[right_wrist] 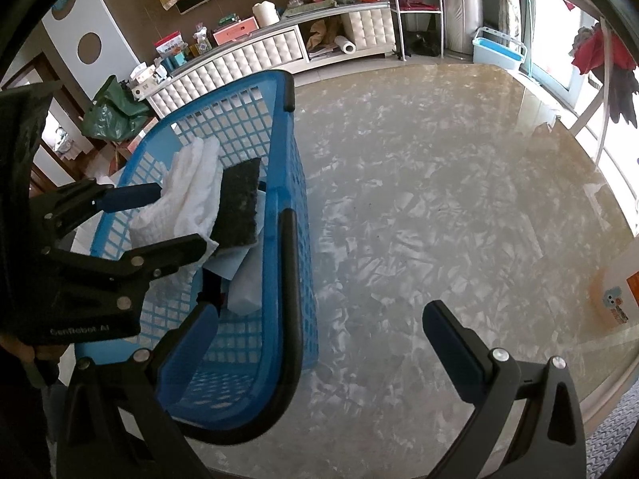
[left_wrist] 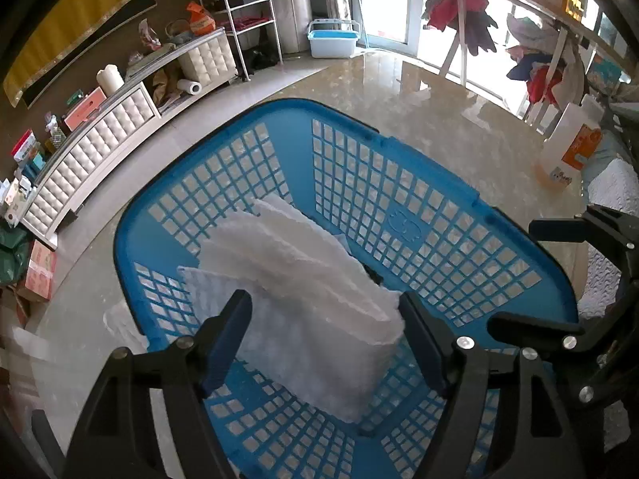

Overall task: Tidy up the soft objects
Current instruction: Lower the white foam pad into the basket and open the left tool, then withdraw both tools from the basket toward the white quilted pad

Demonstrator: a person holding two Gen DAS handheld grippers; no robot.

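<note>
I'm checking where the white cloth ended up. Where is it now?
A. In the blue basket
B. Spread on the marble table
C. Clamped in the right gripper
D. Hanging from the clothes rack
A: the cloth lies inside the basket, between the open fingers of the left gripper; the right gripper is open and empty.

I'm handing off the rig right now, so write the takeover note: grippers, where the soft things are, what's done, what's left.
Left gripper: open over the blue basket, folded white cloth between its fingers, not pinched.
Right gripper: open, empty, one finger inside the basket rim, the other over the marble table.
Done: white cloth and a dark pad lie in the basket.
Left: withdraw the left gripper; no other loose soft items in view.
</note>
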